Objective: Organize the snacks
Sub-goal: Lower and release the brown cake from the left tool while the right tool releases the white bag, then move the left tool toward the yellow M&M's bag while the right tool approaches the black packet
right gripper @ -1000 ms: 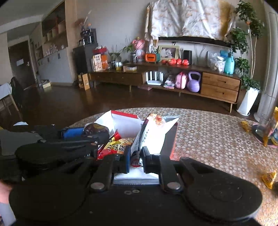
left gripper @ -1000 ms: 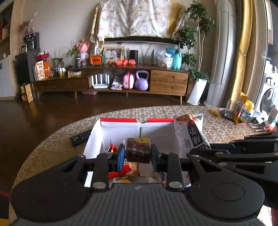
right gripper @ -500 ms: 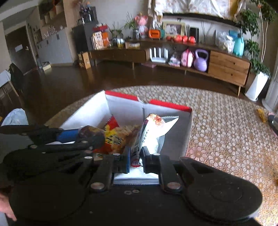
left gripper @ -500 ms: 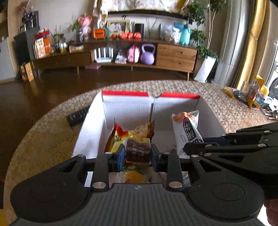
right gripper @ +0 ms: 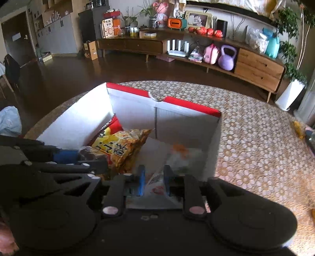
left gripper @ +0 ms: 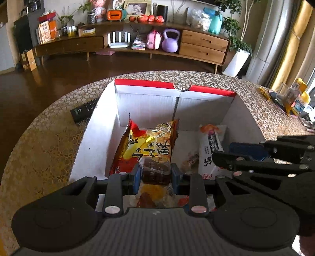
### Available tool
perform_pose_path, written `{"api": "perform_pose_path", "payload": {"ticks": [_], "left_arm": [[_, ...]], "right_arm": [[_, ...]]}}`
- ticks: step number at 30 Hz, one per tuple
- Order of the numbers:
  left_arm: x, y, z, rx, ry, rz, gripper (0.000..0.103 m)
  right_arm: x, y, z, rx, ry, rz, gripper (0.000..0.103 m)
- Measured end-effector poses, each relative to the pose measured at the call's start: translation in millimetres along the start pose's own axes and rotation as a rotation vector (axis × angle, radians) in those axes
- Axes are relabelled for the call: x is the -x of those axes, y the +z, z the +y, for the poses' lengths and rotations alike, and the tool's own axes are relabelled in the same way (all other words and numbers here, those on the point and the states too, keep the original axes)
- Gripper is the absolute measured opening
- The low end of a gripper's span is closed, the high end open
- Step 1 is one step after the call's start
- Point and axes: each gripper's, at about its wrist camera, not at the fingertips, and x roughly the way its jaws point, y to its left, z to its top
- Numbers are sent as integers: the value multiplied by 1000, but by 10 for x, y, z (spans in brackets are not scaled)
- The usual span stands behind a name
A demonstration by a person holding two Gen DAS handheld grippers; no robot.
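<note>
With the right gripper (right gripper: 153,182) opening around the white packet (right gripper: 167,157) and the left gripper (left gripper: 155,175) clamping a brown snack (left gripper: 155,170) above the box (left gripper: 175,86), either could snag on the crowded bags.

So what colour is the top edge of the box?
Red, on the box's far rim; the walls are white inside. It shows best in the left wrist view.

A home living room: a long wooden sideboard (left gripper: 128,42) holds a framed photo (left gripper: 135,7), apples and a kettlebell (left gripper: 170,40); potted plants, dark wood floor.
</note>
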Motion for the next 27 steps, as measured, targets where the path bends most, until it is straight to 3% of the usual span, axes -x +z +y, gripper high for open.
{"api": "perform_pose_path", "payload": {"ticks": [3, 5, 6, 16, 27], "left_arm": [[16, -22, -26, -4, 6, 1, 33], [41, -29, -44, -4, 8, -8, 63], [54, -34, -46, -3, 12, -18, 67], [221, -80, -105, -5, 12, -63, 68], [722, -290, -519, -40, -71, -271, 72]], "right_arm": [[85, -5, -16, 3, -2, -22, 23], [175, -18, -24, -1, -6, -45, 23], [215, -23, -28, -5, -6, -55, 23], [829, -265, -221, -122, -19, -200, 24], [1161, -869, -699, -273, -151, -264, 24]]}}
